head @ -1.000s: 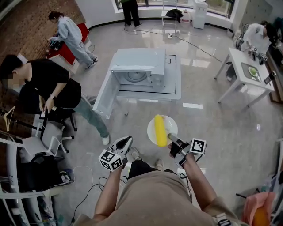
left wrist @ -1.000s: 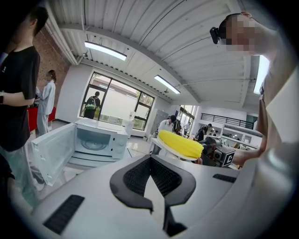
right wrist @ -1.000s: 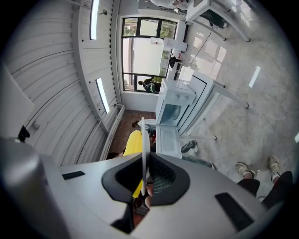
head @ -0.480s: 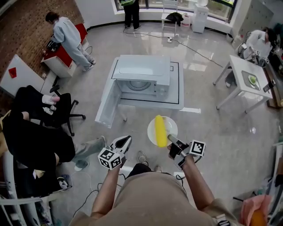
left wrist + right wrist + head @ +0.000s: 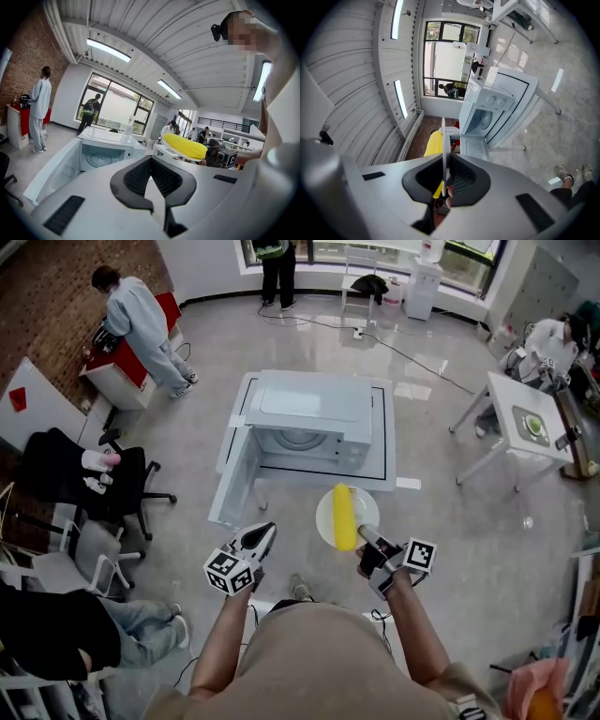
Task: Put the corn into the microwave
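Note:
The yellow corn (image 5: 343, 516) lies on a white plate (image 5: 324, 522) held out in front of me. My right gripper (image 5: 365, 536) is shut on the plate's near rim. From the right gripper view the plate (image 5: 443, 136) shows edge-on between the pads, with the corn (image 5: 432, 143) to its left. The white microwave (image 5: 314, 409) stands ahead on a low white table, its door (image 5: 232, 479) swung open to the left and its cavity bare. My left gripper (image 5: 263, 532) hangs shut and empty left of the plate. Its own view shows the microwave (image 5: 105, 150) and the corn (image 5: 185, 145).
A person in grey stands at a red counter (image 5: 131, 315) far left, another at the window (image 5: 272, 263). A third sits by a white table (image 5: 525, 418) at right. A black office chair (image 5: 84, 474) and someone's legs (image 5: 141, 634) are at left.
Both grippers and the plate with corn have come closer to the microwave. The person in black at left has passed to the lower left corner.

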`<state>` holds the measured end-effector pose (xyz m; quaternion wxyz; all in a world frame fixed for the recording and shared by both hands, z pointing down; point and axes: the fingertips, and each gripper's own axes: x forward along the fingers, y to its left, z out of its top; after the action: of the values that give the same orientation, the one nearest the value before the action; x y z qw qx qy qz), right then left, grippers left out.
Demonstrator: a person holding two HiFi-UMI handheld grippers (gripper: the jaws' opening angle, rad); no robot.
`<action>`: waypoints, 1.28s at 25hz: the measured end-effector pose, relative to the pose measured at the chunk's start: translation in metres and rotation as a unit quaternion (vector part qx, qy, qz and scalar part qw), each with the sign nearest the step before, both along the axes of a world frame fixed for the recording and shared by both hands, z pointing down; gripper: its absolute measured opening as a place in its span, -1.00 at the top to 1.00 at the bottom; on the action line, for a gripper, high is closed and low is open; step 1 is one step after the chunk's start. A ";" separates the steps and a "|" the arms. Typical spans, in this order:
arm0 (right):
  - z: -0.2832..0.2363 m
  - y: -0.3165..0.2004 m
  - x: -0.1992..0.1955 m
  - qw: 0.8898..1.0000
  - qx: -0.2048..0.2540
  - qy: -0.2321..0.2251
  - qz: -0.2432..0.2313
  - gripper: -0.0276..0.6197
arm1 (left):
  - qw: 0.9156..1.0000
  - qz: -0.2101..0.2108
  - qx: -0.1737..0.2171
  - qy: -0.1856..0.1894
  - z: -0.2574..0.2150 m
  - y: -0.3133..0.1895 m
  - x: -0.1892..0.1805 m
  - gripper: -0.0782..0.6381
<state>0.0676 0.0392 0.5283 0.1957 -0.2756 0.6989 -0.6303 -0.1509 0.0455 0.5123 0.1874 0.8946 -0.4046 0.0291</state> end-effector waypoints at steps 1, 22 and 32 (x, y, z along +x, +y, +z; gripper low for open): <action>0.002 -0.006 -0.005 1.000 0.000 0.002 0.001 0.83 | 1.000 0.000 0.000 0.001 0.001 -0.006 -0.006 0.76; 0.037 -0.063 -0.036 1.000 -0.025 -0.011 -0.013 0.83 | 1.000 -0.009 0.000 -0.003 0.015 -0.069 -0.025 0.76; 0.036 -0.112 0.004 0.998 -0.025 0.013 -0.050 0.84 | 0.998 -0.041 -0.043 -0.023 0.030 -0.105 0.017 0.76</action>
<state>0.0716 -0.0731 0.5645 0.1480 -0.2531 0.6980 -0.6533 -0.1336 -0.0591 0.5425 0.2172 0.8677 -0.4432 0.0592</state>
